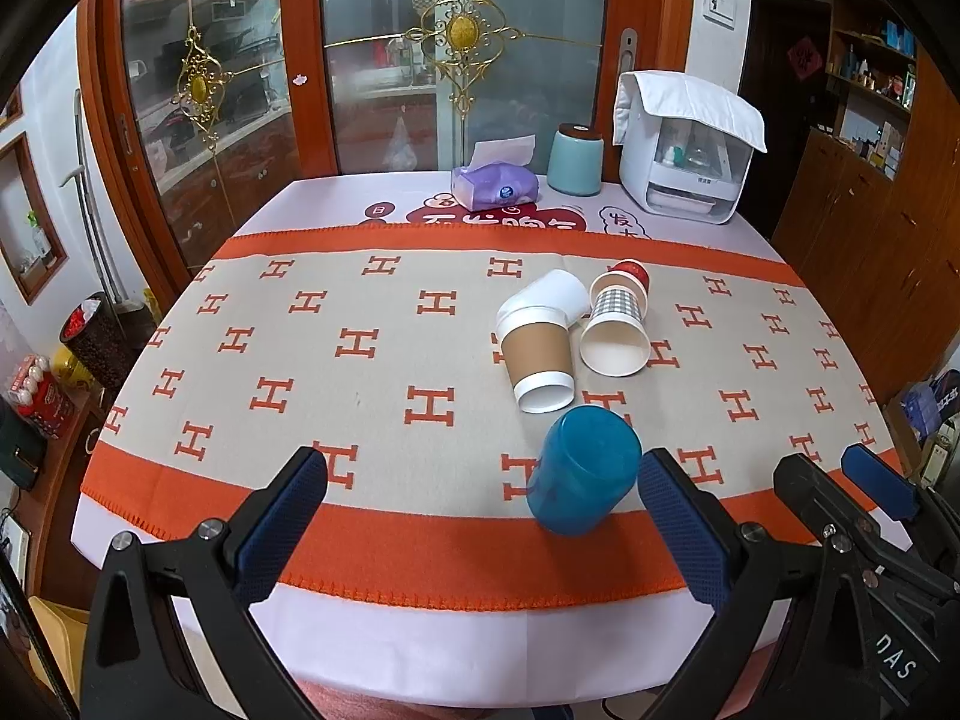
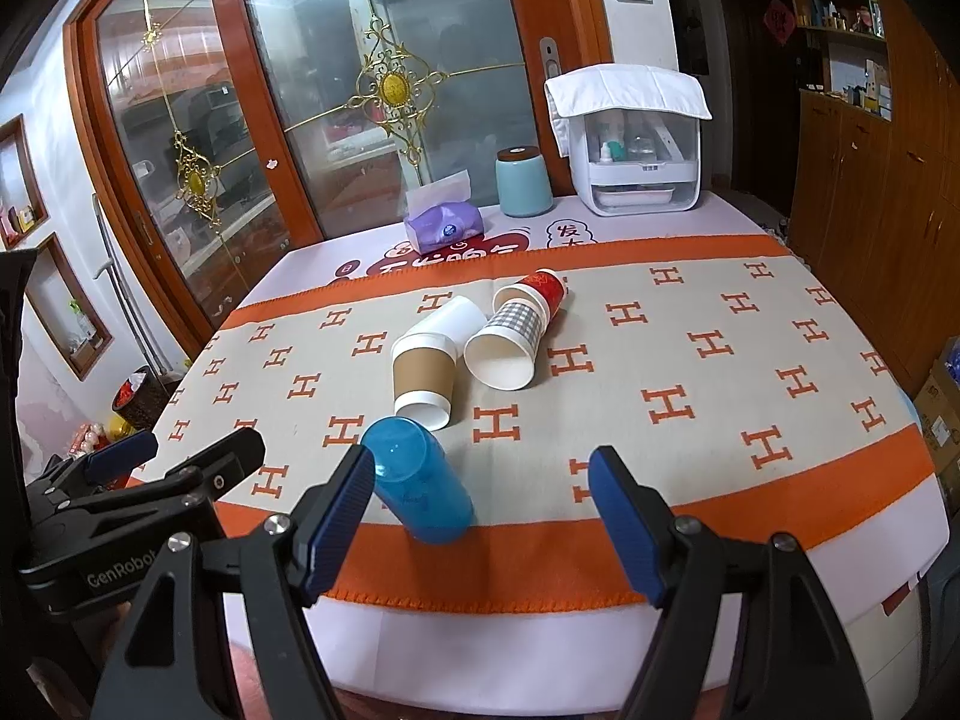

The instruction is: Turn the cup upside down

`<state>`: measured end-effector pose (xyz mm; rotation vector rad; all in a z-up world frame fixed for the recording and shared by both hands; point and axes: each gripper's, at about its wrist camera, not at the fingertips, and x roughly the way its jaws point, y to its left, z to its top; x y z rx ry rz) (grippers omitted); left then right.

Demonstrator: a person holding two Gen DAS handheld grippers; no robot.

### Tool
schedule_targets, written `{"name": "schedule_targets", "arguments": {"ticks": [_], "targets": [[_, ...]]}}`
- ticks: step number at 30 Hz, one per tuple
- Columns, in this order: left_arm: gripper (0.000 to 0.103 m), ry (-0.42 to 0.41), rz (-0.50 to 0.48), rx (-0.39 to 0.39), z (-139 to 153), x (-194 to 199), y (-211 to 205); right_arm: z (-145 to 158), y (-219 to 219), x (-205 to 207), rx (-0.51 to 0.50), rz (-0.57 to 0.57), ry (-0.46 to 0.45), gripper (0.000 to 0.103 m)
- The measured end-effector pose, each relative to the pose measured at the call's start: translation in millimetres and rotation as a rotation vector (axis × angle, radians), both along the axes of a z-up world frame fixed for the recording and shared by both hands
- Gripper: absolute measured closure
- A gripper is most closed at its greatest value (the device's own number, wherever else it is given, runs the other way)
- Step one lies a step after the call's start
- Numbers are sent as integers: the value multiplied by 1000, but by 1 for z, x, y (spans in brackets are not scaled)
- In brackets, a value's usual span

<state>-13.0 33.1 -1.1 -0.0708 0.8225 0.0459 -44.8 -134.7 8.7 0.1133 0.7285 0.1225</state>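
Two grippers were held wide apart at the near table edge, neither gripping anything. The blue cup (image 1: 581, 471) was lying on its side on the orange-bordered runner (image 1: 372, 360), closed base toward the far end. It was seen just inside the right finger of the left gripper (image 1: 483, 525), and beside the left finger of the right gripper (image 2: 483, 519), without clear contact.

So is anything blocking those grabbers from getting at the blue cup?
Nothing visible is. The blue cup lies on its side just ahead of both open hand-held grippers, left and right. The paper cups lie behind it.
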Motion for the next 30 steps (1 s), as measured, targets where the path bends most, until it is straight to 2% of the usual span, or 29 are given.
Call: {"name": "schedule_targets", "arguments": {"ticks": [30], "targets": [[1,17,2,3,-8,-2,1,0,-1,0,4,-2,4,29]]}}
